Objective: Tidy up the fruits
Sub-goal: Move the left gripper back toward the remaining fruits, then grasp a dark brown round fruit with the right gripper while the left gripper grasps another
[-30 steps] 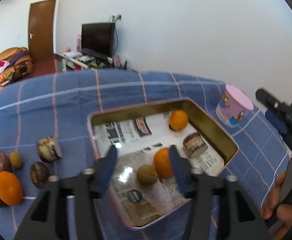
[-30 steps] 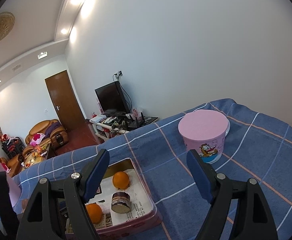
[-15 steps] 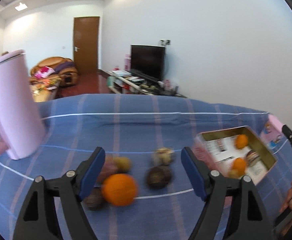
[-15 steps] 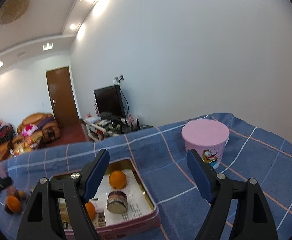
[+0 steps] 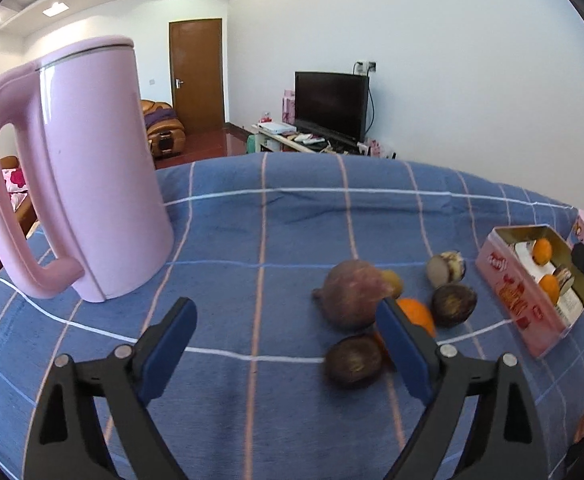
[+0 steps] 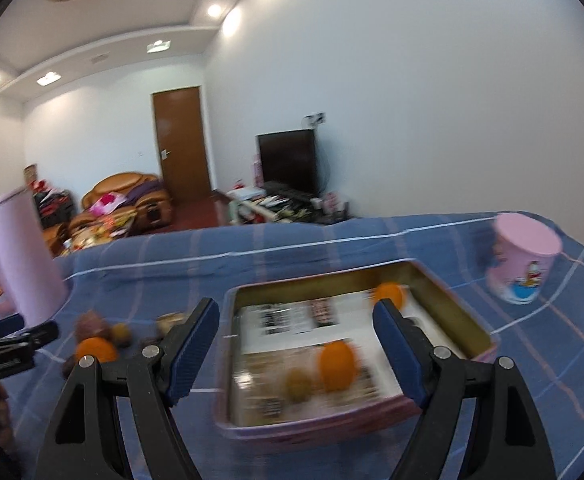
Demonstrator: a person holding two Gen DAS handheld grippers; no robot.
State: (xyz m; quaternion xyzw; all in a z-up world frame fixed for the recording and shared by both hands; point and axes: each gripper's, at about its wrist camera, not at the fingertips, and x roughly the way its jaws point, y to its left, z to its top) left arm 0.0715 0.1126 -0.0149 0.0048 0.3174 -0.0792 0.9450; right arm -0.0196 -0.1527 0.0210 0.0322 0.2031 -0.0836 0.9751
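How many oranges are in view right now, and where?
3. Two sit inside the tin: one at its far end, one nearer. One lies loose on the cloth, partly hidden by the left gripper's finger.

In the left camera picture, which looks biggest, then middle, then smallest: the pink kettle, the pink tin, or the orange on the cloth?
1. pink kettle, though it is nearest the camera
2. pink tin
3. orange, partly hidden

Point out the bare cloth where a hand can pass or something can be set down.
Free: the blue cloth between the pink kettle and the loose fruit pile. Crowded: that pile beside the tin. The tin's far half, near the pink cup, has room.
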